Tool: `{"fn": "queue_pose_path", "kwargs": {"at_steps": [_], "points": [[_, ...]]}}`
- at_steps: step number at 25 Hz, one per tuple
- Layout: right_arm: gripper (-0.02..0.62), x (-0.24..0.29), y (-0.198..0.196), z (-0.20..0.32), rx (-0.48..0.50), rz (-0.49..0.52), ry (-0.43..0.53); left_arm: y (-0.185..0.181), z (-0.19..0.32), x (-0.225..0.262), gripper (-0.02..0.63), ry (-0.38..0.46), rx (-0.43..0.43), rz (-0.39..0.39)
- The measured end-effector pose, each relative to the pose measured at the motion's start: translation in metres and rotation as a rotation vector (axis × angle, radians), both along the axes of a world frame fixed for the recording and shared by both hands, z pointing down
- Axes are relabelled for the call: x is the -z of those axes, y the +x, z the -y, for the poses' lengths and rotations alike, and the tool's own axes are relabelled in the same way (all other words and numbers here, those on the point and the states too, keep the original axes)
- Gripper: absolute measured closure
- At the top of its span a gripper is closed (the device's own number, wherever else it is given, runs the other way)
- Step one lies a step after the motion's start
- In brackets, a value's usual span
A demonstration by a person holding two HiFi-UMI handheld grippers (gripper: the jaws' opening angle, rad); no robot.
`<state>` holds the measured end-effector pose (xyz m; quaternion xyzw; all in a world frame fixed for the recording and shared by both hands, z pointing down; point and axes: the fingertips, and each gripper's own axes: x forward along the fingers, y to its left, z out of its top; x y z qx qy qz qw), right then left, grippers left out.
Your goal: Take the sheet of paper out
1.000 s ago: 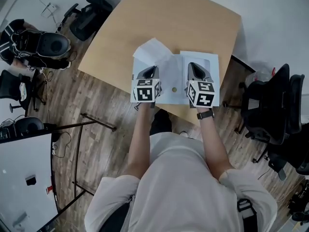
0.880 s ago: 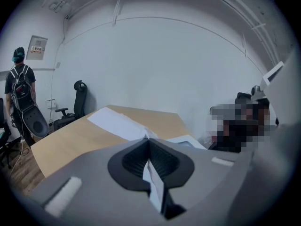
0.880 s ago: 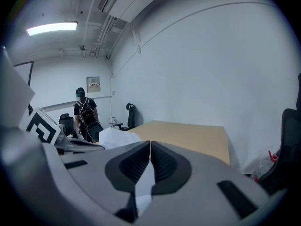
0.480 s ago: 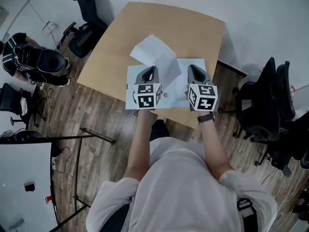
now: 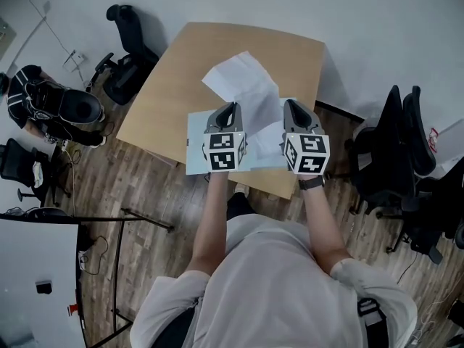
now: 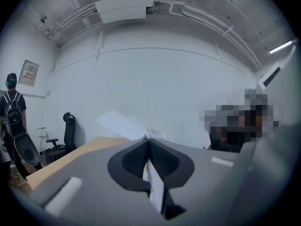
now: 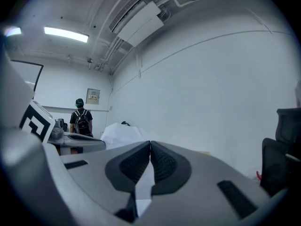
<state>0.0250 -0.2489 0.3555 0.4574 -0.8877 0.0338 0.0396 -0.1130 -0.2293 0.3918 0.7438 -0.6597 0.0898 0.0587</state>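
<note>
A pale blue folder (image 5: 194,145) hangs in the air above the near edge of the wooden table (image 5: 174,71), spanning both grippers. A white sheet of paper (image 5: 243,82) sticks out of its far side, fanning up and left. My left gripper (image 5: 232,109) is shut on the folder's far edge, where the sheet (image 6: 121,123) comes out. My right gripper (image 5: 291,106) is shut on a thin pale edge at the folder's far right corner; whether the sheet is pinched with it I cannot tell. From the right gripper view the paper (image 7: 123,133) shows to the left.
Black office chairs stand to the right (image 5: 402,154) and at the far left (image 5: 125,31). Bags and gear (image 5: 61,107) lie on the wood floor at left. A person with a backpack (image 6: 13,121) stands by the far wall.
Both grippers have risen toward the camera, carrying the folder and sheet off the table. The folder's near edge now hangs past the table's front edge.
</note>
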Motion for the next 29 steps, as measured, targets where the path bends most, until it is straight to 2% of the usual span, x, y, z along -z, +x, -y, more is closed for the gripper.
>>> {"fn": "queue_pose_path", "kwargs": {"at_steps": [10, 16, 29], "points": [[0.583, 0.018, 0.020, -0.021, -0.029, 0.017, 0.056, 0.019, -0.020, 0.035, 0.594, 0.066, -0.007, 0.022], [0.583, 0.020, 0.026, -0.042, -0.023, 0.020, 0.076, 0.023, -0.037, 0.040, 0.594, 0.083, -0.005, 0.006], [0.583, 0.009, 0.072, -0.052, -0.067, 0.024, 0.073, 0.060, -0.045, 0.030, 0.594, 0.062, -0.047, 0.005]]}}
